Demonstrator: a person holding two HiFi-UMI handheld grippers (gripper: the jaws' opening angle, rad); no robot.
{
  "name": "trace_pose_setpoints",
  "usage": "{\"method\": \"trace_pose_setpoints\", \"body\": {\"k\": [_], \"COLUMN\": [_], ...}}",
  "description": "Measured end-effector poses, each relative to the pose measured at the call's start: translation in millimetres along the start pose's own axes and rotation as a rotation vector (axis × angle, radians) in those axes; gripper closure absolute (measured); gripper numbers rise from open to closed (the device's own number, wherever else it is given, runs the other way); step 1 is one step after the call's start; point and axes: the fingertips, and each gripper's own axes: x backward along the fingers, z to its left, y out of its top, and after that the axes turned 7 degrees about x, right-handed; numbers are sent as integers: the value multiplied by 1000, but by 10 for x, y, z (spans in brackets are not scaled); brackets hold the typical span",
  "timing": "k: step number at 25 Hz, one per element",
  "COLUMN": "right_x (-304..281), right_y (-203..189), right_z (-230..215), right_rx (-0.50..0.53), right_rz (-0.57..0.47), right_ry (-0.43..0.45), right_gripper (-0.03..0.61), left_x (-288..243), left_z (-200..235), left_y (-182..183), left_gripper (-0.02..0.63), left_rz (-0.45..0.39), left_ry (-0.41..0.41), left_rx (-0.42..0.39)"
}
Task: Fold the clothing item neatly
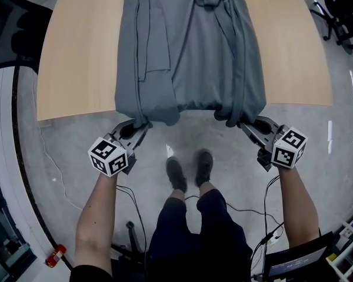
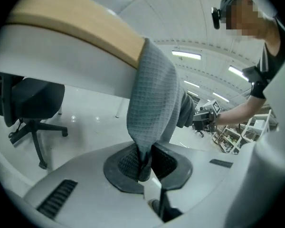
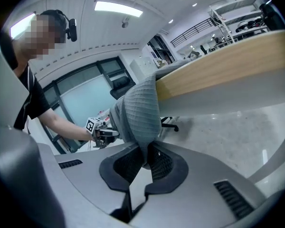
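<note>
Left gripper (image 1: pixel 139 126) is pinching the near left corner of the grey clothing item (image 1: pixel 194 51), with its jaws pressed tight on a bunched bit of cloth. Right gripper (image 1: pixel 247 126) does the same at the near right corner, and a fold of cloth is squeezed between its jaws too. Most of the clothing item lies spread out on the wooden table (image 1: pixel 82 57), ahead of both grippers. Its near edge hangs off the table side, and that edge is the part the jaws hold. I think each gripper takes one corner so the edge between them stays straight and does not flop. The two grippers are well apart, about as wide as the cloth, and that keeps it pulled flat. A long loose strip (image 1: pixel 144 46) lies on top of the cloth, ahead of the left gripper, so it should ride along inside the fold if nothing shakes it. The person stands behind the grippers, with room to lift both corners together. The next move looks like carrying this edge up and over to the far end. No fold has been made yet, so the job has only just begun.
</note>
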Motion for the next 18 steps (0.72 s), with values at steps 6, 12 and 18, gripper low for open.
{"method": "trace_pose_setpoints", "body": {"k": [6,12,18], "right_x": [296,704,928], "right_y": [14,305,625], "right_z": [190,491,729], "right_rx": [-39,-79,-122], "right_rz": [-3,-17,10], "right_ry": [-2,-6,37], "right_gripper": [558,558,558], "left_x": [419,857,1135], "left_z": [-456,-988,-1236], "left_y": [-137,165,493], "left_gripper": [601,604,604], "left_rz": [41,25,43], "left_ry": [-97,-167,-239], "left_rx": [6,35,150]}}
